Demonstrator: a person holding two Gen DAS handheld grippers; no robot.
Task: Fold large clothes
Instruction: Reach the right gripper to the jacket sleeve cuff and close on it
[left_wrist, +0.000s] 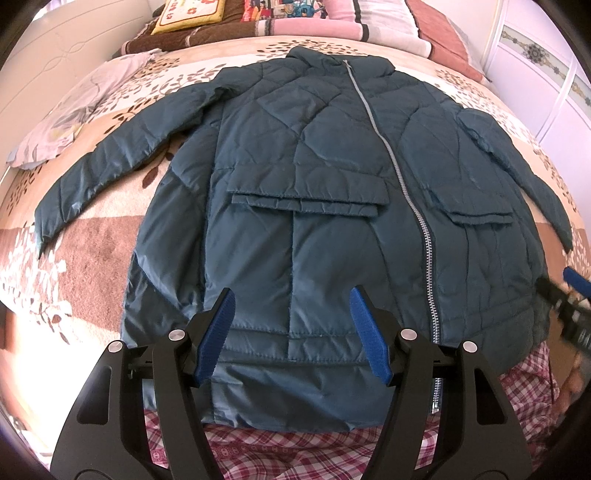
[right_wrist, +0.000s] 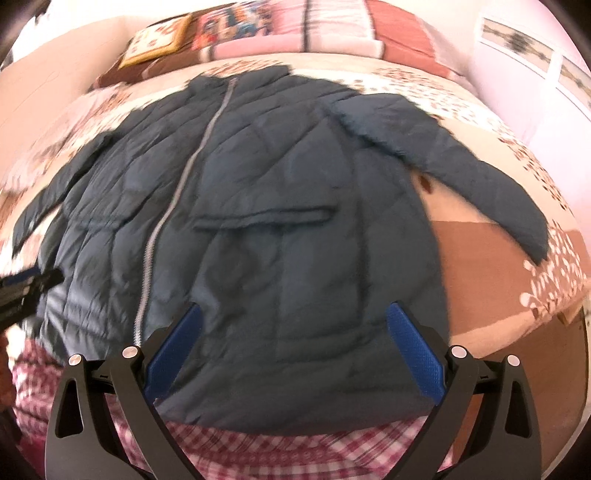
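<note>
A dark teal quilted jacket (left_wrist: 325, 177) lies flat and face up on the bed, zipped, collar far, hem near, both sleeves spread out to the sides. It also shows in the right wrist view (right_wrist: 280, 229), blurred. My left gripper (left_wrist: 293, 299) is open and empty, hovering over the hem on the jacket's left half. My right gripper (right_wrist: 295, 314) is open and empty over the hem on the right half. Its tip shows at the right edge of the left wrist view (left_wrist: 570, 284).
The bed has a floral cream and brown blanket (left_wrist: 92, 236). A pale cloth (left_wrist: 70, 110) lies at the far left. Pillows and folded bedding (left_wrist: 280, 22) are stacked at the head. Red checked fabric (left_wrist: 280, 450) hangs below the hem. A white wardrobe (left_wrist: 546, 66) stands to the right.
</note>
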